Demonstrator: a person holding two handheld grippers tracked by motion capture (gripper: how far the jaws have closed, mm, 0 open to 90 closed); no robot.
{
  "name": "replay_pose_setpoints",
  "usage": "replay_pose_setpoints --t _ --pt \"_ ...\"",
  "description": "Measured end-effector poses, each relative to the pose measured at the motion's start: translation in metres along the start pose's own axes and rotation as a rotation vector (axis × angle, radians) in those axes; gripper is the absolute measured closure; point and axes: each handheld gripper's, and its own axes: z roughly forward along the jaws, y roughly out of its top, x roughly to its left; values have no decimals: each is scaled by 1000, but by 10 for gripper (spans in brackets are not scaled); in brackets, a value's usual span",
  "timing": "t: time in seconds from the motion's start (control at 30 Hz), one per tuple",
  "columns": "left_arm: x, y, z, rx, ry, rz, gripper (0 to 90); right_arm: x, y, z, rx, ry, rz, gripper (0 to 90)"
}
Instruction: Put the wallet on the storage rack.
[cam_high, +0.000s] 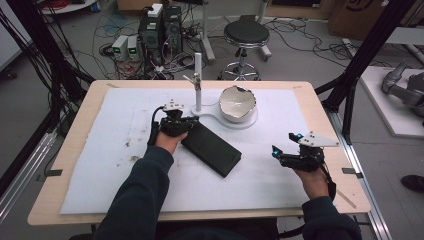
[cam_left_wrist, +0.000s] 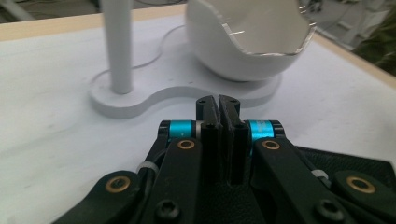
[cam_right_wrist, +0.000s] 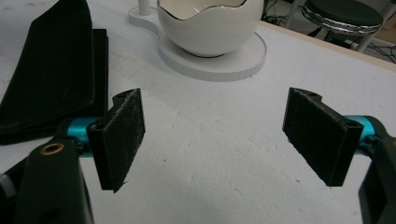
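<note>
Left gripper (cam_left_wrist: 218, 103): jaws pressed together, nothing between them, over the near end of the black case.
Black case (cam_high: 211, 148): lay flat on the white mat (cam_high: 115, 165), just before the stand base.
Right gripper (cam_right_wrist: 212, 135): jaws spread, empty, apart from the case.
White bowl (cam_high: 238, 103): on the stand base (cam_left_wrist: 154, 95).

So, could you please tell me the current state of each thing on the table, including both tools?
Left tool: shut, nothing between its pads, over the near end of the case.
Right tool: open, empty, above bare mat.
Black case: closed, lying flat on the mat.
White bowl: upright on the stand's round base, jagged rim; contents cannot be told.
White stand: post upright.
</note>
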Motion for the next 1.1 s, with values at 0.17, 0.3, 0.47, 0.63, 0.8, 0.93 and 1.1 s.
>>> replay_pose_setpoints --t 0.17,0.3,0.47,0.63,0.8,0.93,1.1 --pt "2 -2 -2 24 8 35 869 1 1 2 -4 6 5 211" --pt "10 -3 -14 19 8 34 692 5 3 4 -14 14 0 212" --pt "15 -1 -40 -45 21 68 487 18 8 8 -42 30 -40 212" --pt "18 -14 -74 -99 30 150 375 33 13 17 -66 58 -93 211" --pt "32 -34 -101 -143 90 144 204 59 16 37 -28 127 -194 211" --pt "45 -49 -114 -164 115 115 211 82 17 52 -3 191 -256 211" --pt "52 -49 -123 -192 146 108 217 109 13 76 29 247 -299 212"
